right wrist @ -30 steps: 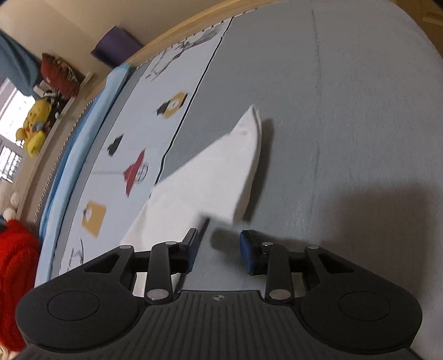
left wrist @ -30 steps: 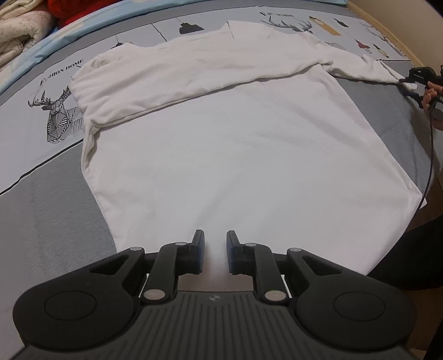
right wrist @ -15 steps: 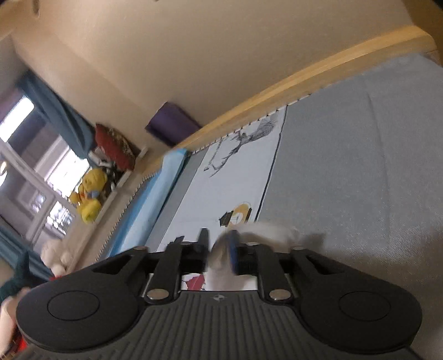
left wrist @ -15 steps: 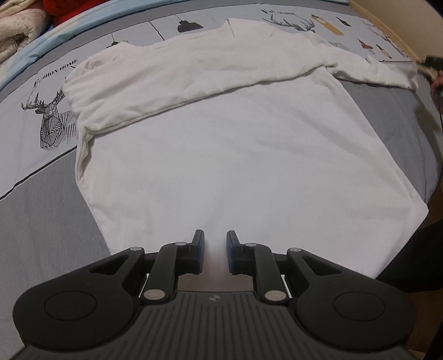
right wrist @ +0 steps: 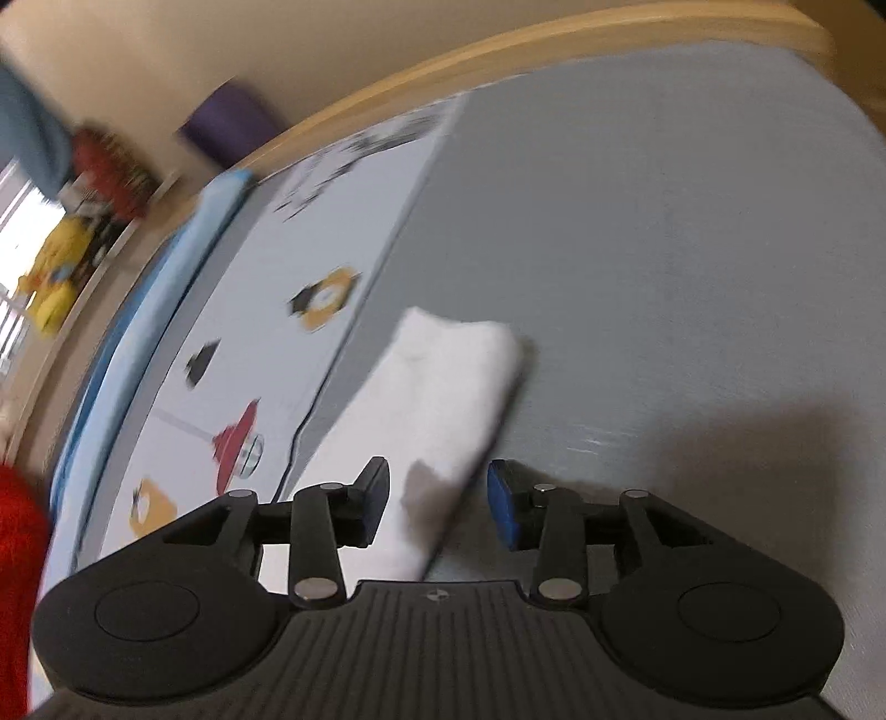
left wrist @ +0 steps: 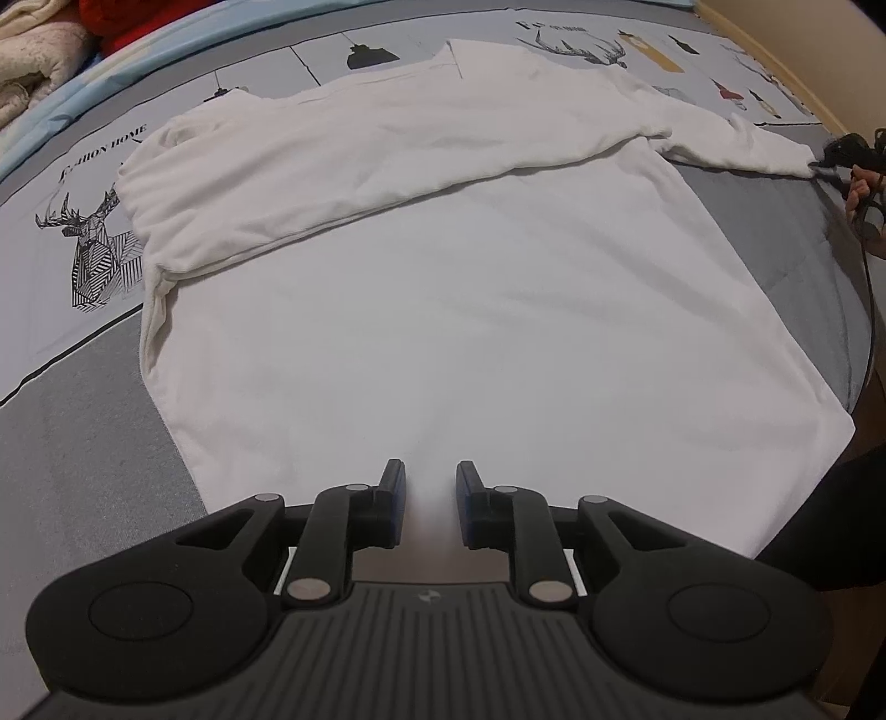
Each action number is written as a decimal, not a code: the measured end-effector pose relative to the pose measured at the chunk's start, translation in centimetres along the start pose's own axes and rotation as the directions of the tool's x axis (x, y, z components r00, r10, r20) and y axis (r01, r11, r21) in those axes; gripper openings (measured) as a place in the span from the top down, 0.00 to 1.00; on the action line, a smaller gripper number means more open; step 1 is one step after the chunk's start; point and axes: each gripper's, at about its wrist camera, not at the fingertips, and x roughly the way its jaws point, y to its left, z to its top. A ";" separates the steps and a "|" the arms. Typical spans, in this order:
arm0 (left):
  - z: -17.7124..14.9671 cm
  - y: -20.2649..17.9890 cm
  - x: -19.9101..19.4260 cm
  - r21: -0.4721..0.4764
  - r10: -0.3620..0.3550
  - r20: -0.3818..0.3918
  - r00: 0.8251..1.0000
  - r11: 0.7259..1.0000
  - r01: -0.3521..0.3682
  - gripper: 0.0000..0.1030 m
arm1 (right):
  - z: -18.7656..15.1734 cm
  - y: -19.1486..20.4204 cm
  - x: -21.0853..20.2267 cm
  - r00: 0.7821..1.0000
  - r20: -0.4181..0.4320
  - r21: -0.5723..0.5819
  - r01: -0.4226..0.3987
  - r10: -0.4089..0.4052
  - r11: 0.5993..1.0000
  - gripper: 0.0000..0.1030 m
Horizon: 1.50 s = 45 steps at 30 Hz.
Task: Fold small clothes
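Note:
A white long-sleeved shirt (left wrist: 443, 310) lies spread flat on the bed, its left sleeve folded across the chest. My left gripper (left wrist: 429, 479) hovers over the near hem; its jaws are opening, a narrow gap apart, with flat cloth showing between them. The right sleeve (left wrist: 736, 144) stretches to the far right, where a hand holds my right gripper (left wrist: 830, 158) at the cuff. In the right wrist view that sleeve end (right wrist: 443, 387) lies between the fingers of my right gripper (right wrist: 437, 479). Its jaws are closing, and the pads stand clear of the cloth.
The bedspread (left wrist: 72, 443) is grey with pale printed panels of deer and lamps. A wooden bed rail (right wrist: 498, 61) runs along the far side. Folded blankets (left wrist: 33, 50) and a red cloth (right wrist: 16, 554) lie at the head end. A yellow soft toy (right wrist: 52, 282) sits by the window.
Half a second ago my right jaws were pinched on the sleeve end, raised; now they stand apart with the sleeve lying on the bed between them. The left gripper stayed over the hem.

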 end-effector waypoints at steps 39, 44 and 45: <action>6.8 2.8 -9.5 0.036 -0.092 0.533 0.841 0.996 0.086 0.46 | -21.9 25.6 -18.6 0.678 -0.514 -0.434 -0.734 0.525 0.523 1.00; 8.0 0.5 -6.7 0.086 -0.201 0.588 0.784 0.979 0.186 0.45 | -25.4 27.4 -23.4 0.526 -0.599 -0.341 -0.850 0.603 0.402 1.00; 8.2 0.1 -6.2 0.086 -0.185 0.586 0.789 0.982 0.166 0.45 | -26.2 27.4 -23.8 0.503 -0.614 -0.326 -0.864 0.608 0.384 1.00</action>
